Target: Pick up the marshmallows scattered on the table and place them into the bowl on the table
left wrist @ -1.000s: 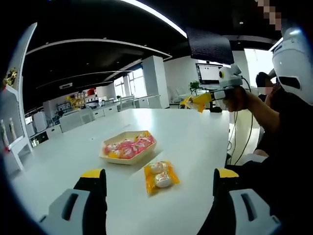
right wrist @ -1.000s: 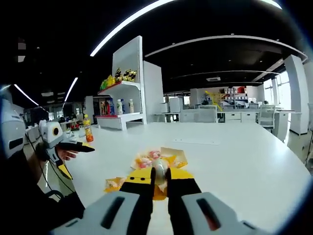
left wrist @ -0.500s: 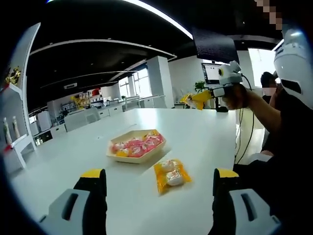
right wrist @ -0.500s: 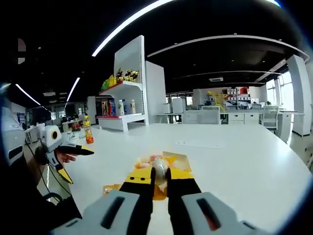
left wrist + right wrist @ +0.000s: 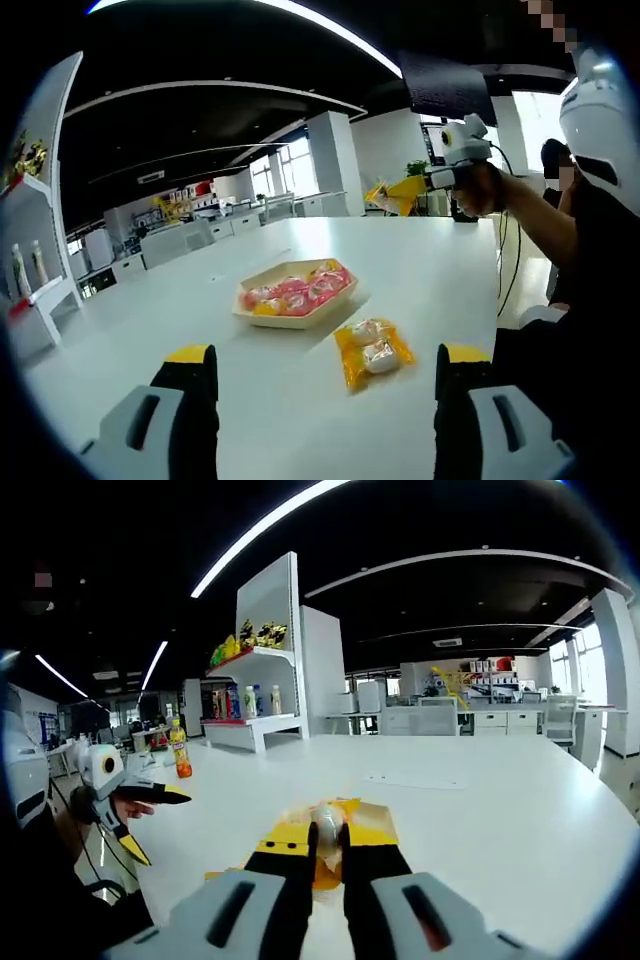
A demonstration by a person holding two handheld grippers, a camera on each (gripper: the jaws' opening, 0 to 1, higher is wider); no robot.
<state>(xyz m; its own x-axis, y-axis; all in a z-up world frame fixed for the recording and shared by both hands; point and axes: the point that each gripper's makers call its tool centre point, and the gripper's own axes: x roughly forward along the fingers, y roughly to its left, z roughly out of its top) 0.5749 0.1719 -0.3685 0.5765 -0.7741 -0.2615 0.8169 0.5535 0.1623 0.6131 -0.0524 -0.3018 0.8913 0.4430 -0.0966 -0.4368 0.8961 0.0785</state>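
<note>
Left gripper (image 5: 325, 370) hangs spread wide above the glossy white table (image 5: 150, 330); just beyond, a crinkly yellow marshmallow packet (image 5: 373, 351) lies beside the shallow hexagonal bowl (image 5: 297, 296) heaped with pink and yellow packets. Farther off, the right gripper (image 5: 327, 846) pinches another yellow packet (image 5: 330, 827) aloft; its view adds an orange bottle (image 5: 181, 750) and shelving (image 5: 260, 680).

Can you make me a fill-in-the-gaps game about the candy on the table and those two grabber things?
1. The bowl holds mostly ____ packets.
2. The packet lying on the table beside the bowl is ____ in colour.
3. The right gripper has its jaws shut on a ____.
4. The left gripper has its jaws ____.

Missing words: pink; yellow; marshmallow packet; open
</note>
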